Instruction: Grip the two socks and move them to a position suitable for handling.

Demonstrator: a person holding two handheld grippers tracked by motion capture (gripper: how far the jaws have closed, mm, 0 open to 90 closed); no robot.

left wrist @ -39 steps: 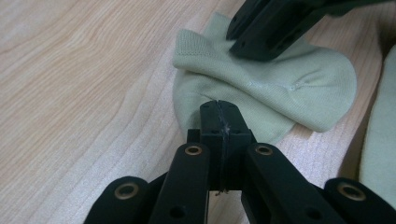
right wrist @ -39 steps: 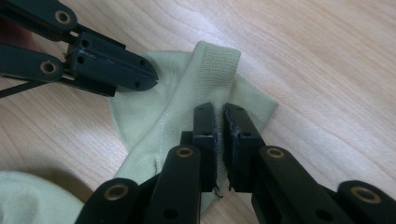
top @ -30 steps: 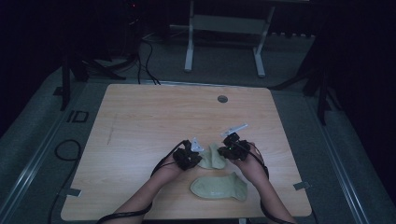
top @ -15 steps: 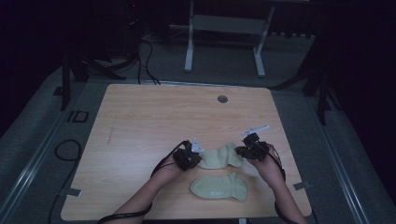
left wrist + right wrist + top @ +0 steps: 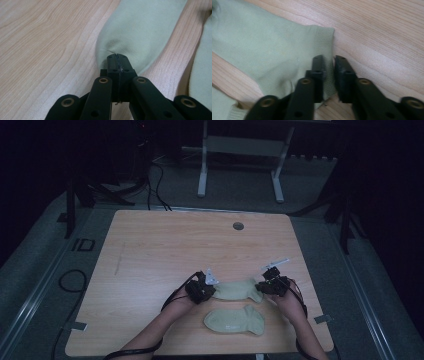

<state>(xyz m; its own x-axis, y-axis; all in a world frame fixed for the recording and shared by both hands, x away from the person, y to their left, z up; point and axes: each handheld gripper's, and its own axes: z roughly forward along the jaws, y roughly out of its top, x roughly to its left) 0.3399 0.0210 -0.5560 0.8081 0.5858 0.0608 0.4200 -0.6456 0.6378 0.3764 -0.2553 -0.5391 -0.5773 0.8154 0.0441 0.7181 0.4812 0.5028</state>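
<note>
A pale green sock (image 5: 235, 290) lies stretched out flat on the wooden table (image 5: 160, 250) between my two grippers. My left gripper (image 5: 213, 291) is shut on one end of it; in the left gripper view the jaws (image 5: 117, 58) pinch a fold of the sock (image 5: 142, 27). My right gripper (image 5: 261, 288) is at the ribbed cuff end. Its jaws (image 5: 330, 61) have just been opening and stand slightly apart, with the cuff edge (image 5: 325, 37) lying between them unpressed. A second matching sock (image 5: 234, 320) lies flat just nearer the person.
A round cable hole (image 5: 238, 226) sits near the table's far edge. The front edge runs close behind the second sock (image 5: 222, 105). A metal stand (image 5: 240, 165) and floor cables (image 5: 155, 175) lie beyond the table.
My right gripper has moved to the right and down, drawing the bunched sock out flat on the table. Its jaws now stand apart. The left gripper has not moved.
</note>
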